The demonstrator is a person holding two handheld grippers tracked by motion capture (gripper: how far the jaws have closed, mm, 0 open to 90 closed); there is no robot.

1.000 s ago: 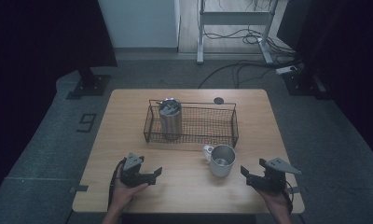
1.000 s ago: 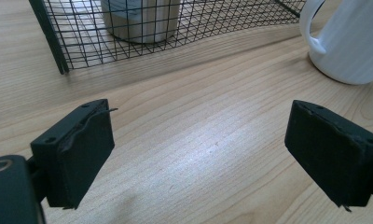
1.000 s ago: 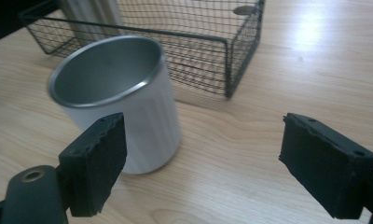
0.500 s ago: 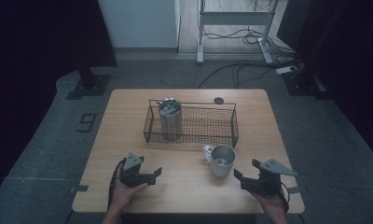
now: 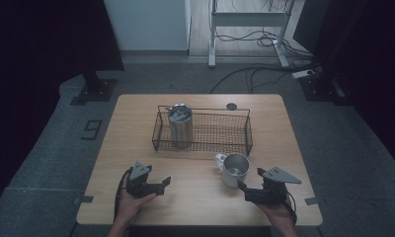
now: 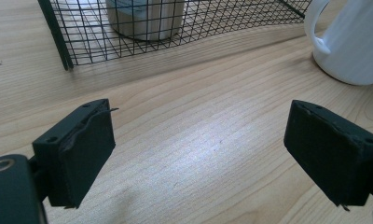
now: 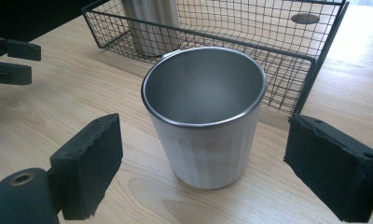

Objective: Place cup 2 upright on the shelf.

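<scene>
1. Steel mug (image 7: 204, 112) stood upright on the wooden table (image 5: 200, 197), just in front of the wire basket (image 5: 249, 129), handle turned toward it.
2. Right gripper (image 5: 248, 191) had just been spreading its jaws; they sat apart, lined up on the mug but not touching, probably to straddle it.
3. Left gripper (image 5: 162, 185) hung over bare wood, jaws apart and empty, likely just parked.
4. A lidded steel tumbler (image 5: 179, 123) stood in the basket's left end.

The mug (image 7: 204, 116) is smooth brushed metal, the basket (image 5: 201, 132) thin dark wire mesh, the bench (image 5: 136, 128) pale matt wood grain.
</scene>
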